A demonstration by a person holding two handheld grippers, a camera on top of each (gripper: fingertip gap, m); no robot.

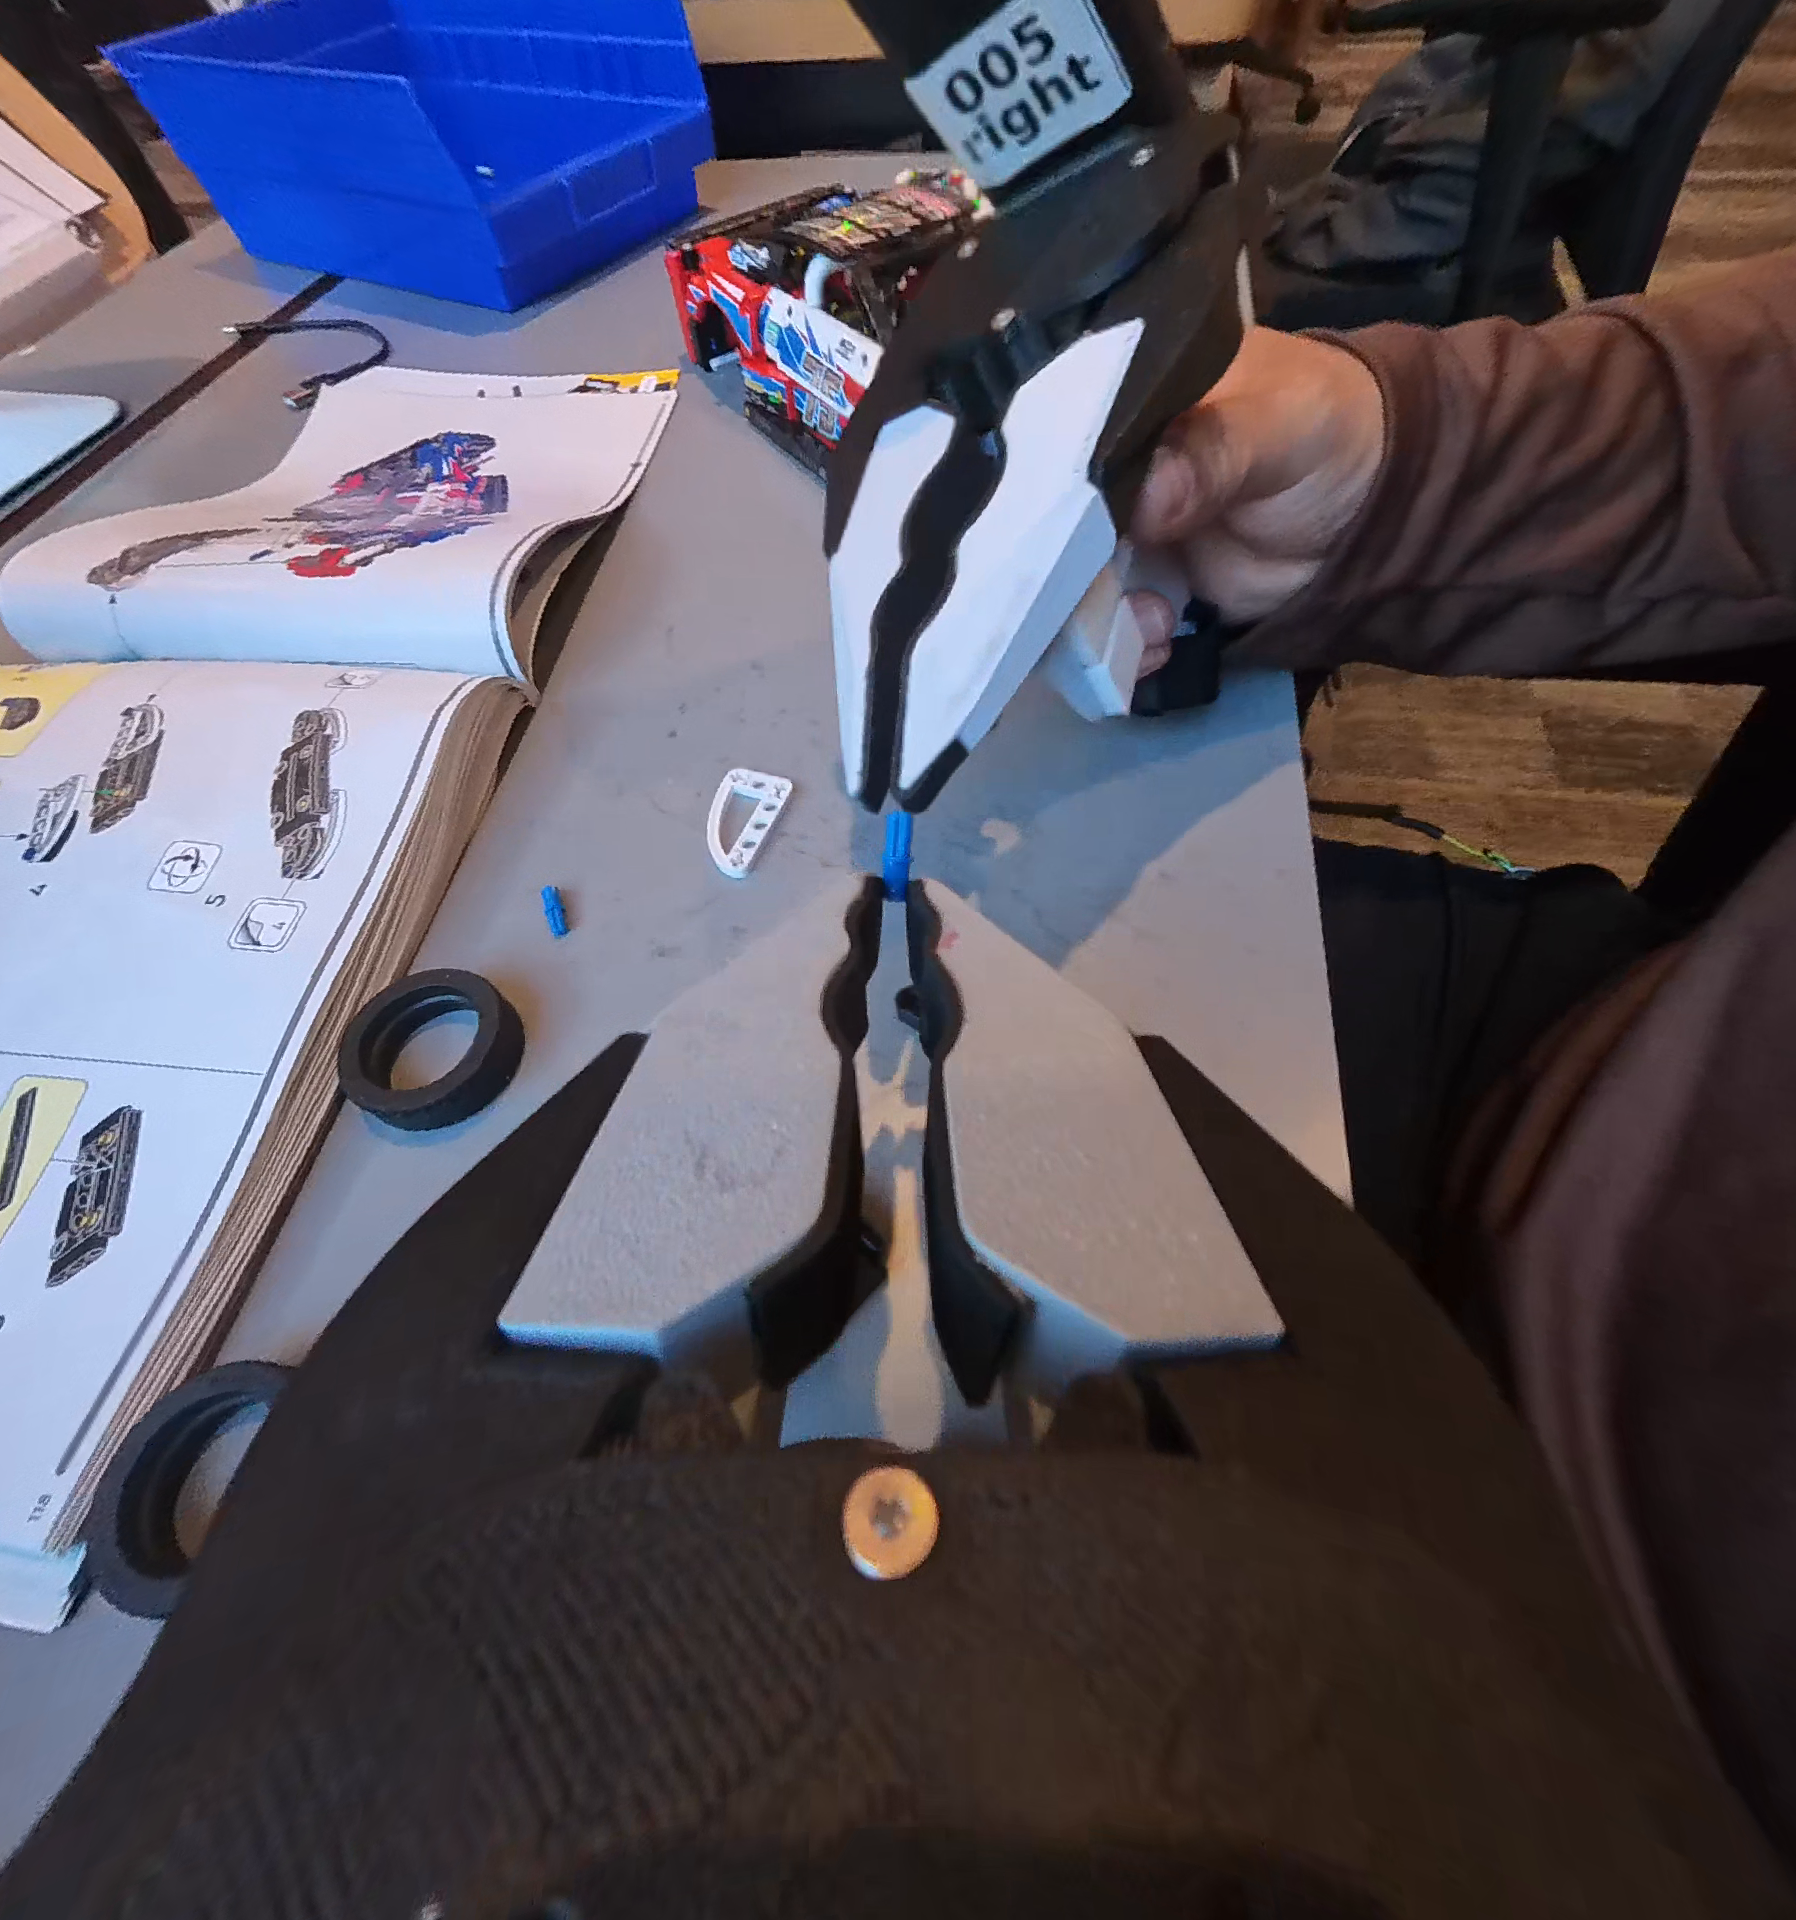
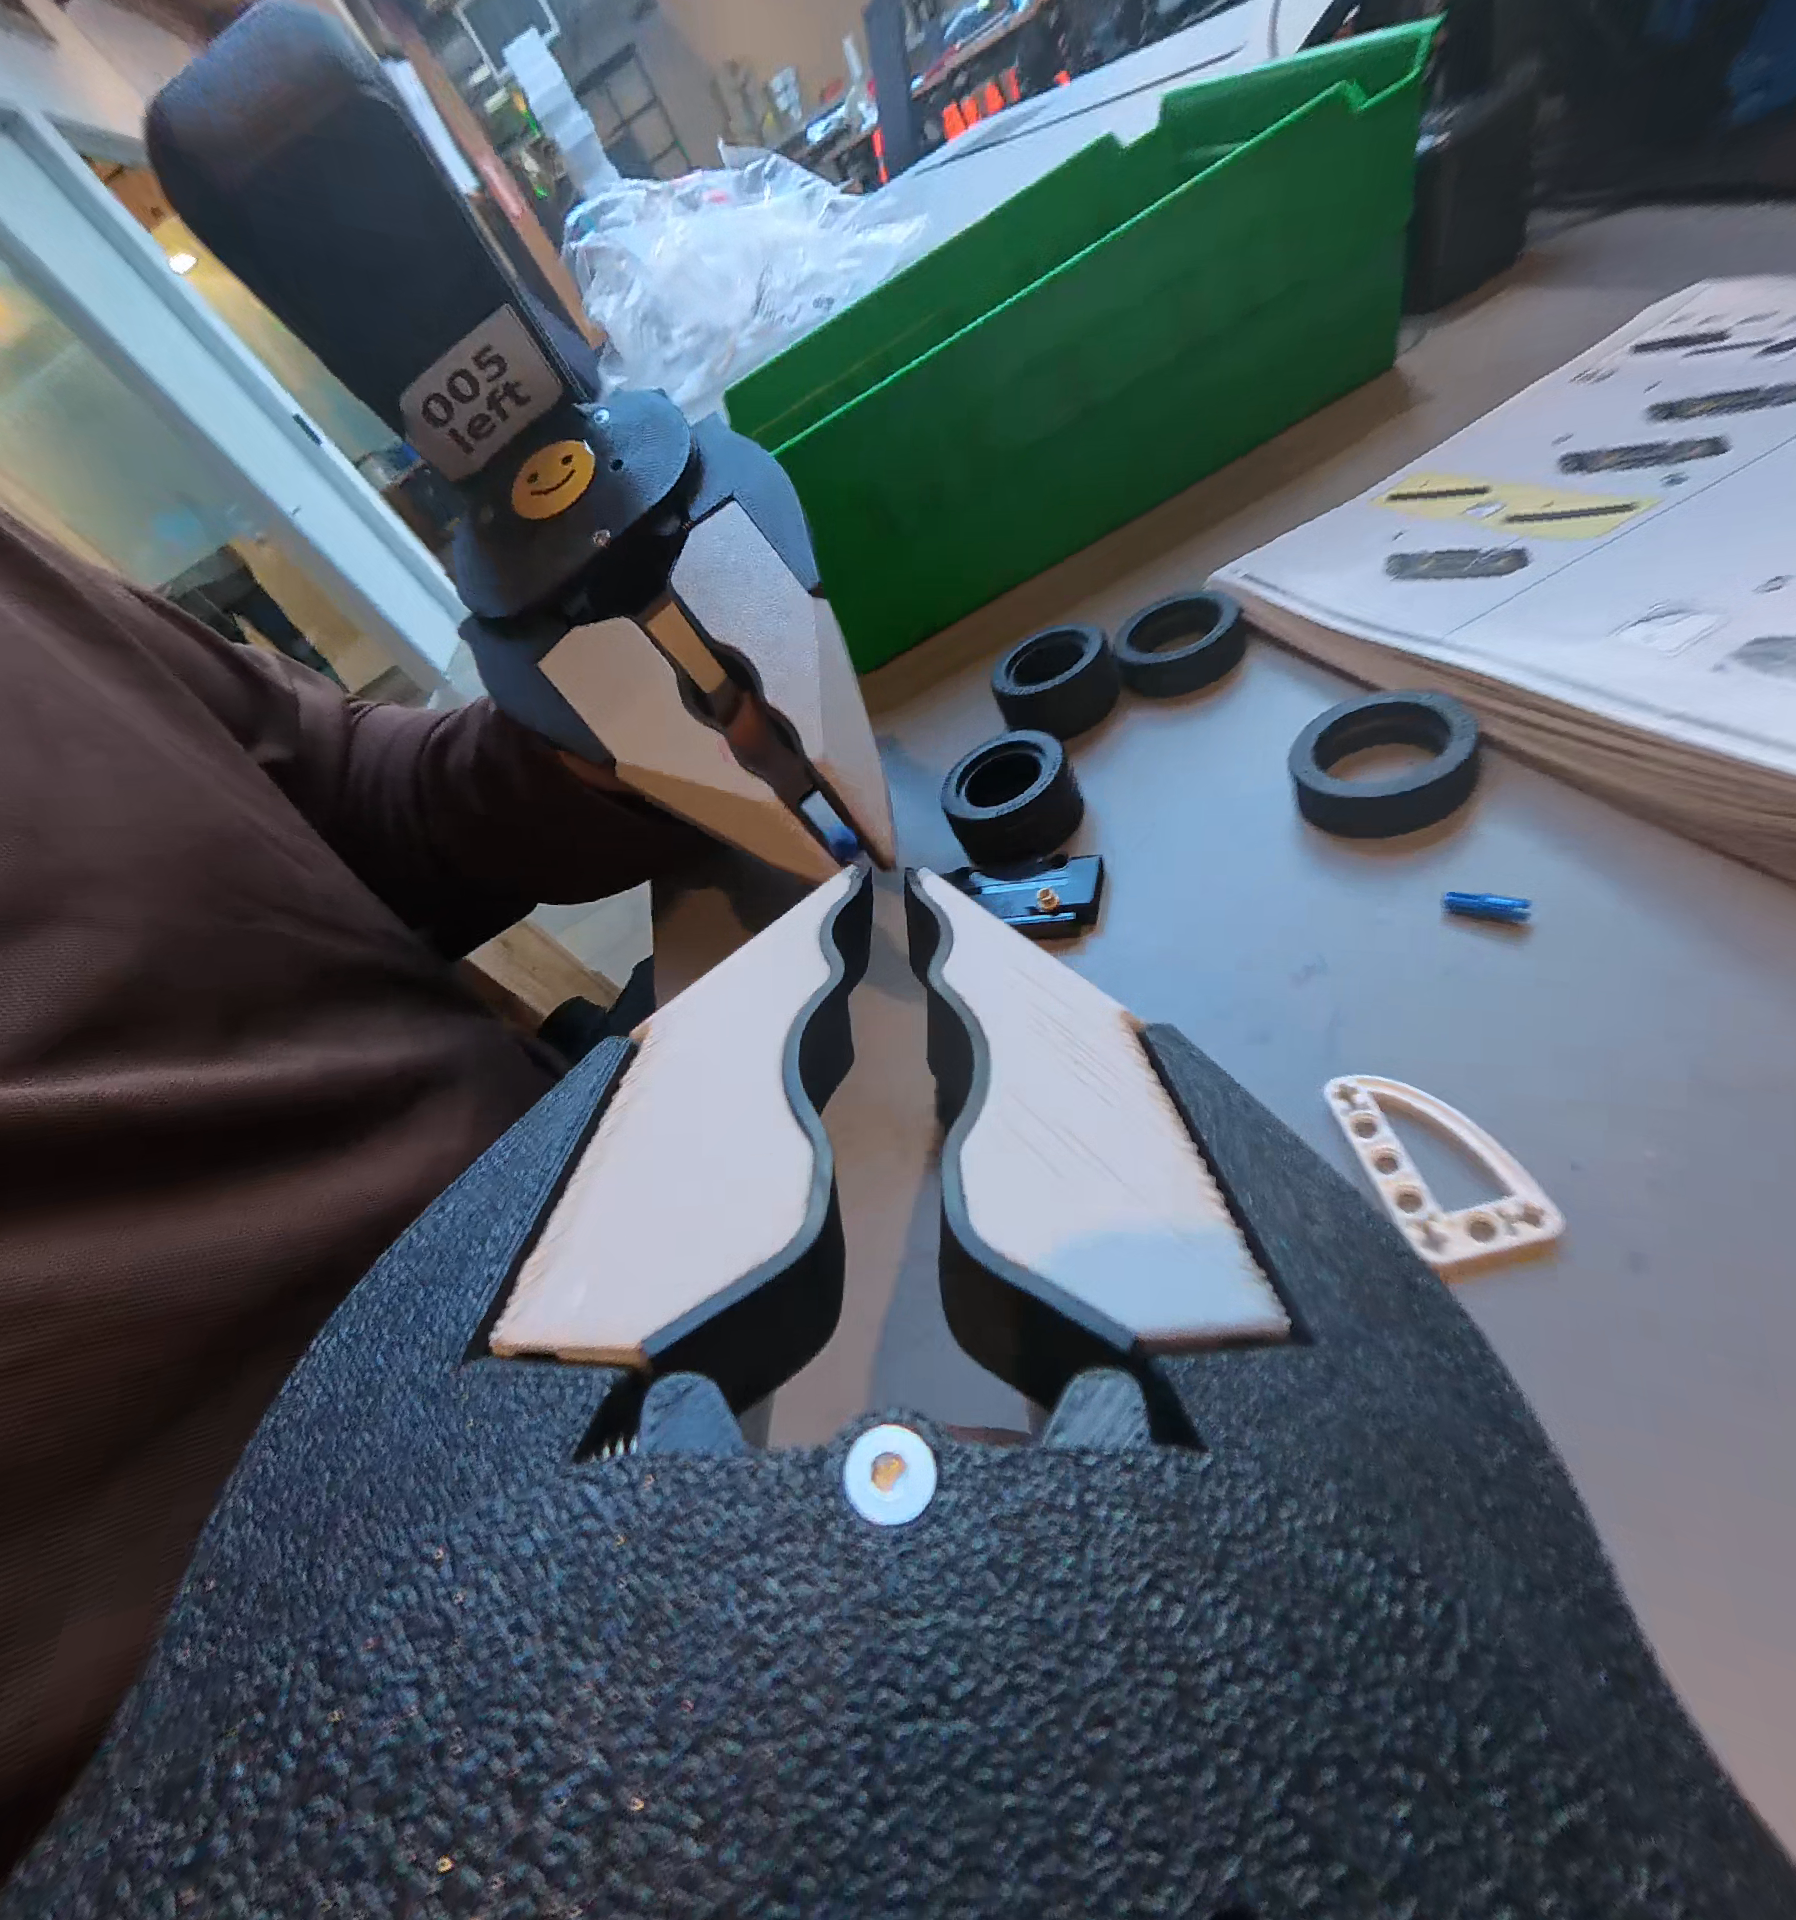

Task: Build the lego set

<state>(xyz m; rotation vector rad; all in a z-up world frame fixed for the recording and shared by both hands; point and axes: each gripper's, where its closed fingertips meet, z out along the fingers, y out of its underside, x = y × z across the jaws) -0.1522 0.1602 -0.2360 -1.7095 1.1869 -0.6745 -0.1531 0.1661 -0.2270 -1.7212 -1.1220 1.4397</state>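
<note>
Blue pin [image 1: 896, 854] pinched in left tongs [image 1: 896, 885].

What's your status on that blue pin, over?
Left gripper shut on blue pin. Right gripper open, tips just short of the pin. White curved piece beside, not blocking.

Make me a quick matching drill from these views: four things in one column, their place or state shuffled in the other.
Things:
1. blue pin
2. white panel
3. green bin
4. right gripper

Places or states:
A. empty, tips slightly apart
B. flat on the table, untouched
C. clamped in the left gripper
D. at the back, behind the tires

Pairs: 1-C, 2-B, 3-D, 4-A
</note>
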